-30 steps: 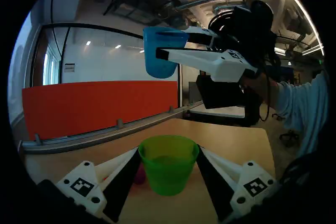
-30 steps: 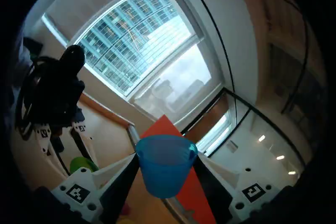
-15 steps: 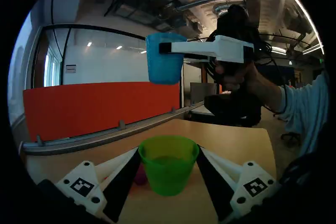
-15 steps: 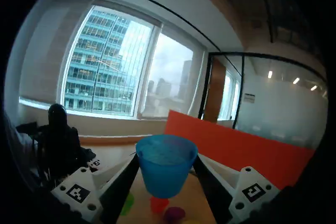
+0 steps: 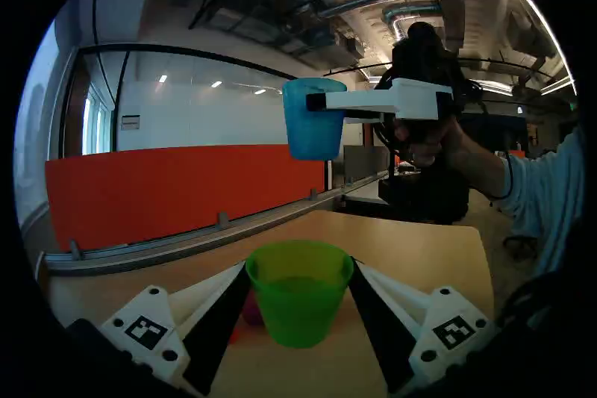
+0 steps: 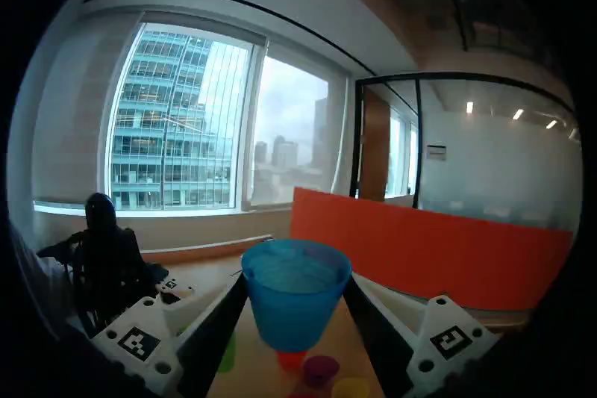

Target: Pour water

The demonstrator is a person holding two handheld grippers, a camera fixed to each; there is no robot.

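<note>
Office room: wooden table [image 5: 418, 241], orange partition [image 5: 172, 189] along its far edge, a glass wall beyond, pipes overhead. Left gripper view: left gripper [image 5: 299, 272], fingers clamped on either side of the green cup [image 5: 299, 308]. The cup is upright and low at the table's near end; whether it rests on the wood cannot be told. A purple cup [image 5: 251, 310] sits on the table, partly hidden behind it. Higher and farther off is the right gripper [image 5: 317, 103], held level by a hand [image 5: 422, 137] with a pale sleeve [image 5: 545, 189]. Its fingers are closed on the blue cup [image 5: 313, 120], which is upright and well above the green cup. Right gripper view: tall window [image 6: 186, 122] with towers outside, partition to the right. The blue cup is centred between the fingers, gripped on both sides, rim level. Below it on the table are a red cup [image 6: 291, 359], the purple cup and a yellow cup [image 6: 349, 387].
</note>
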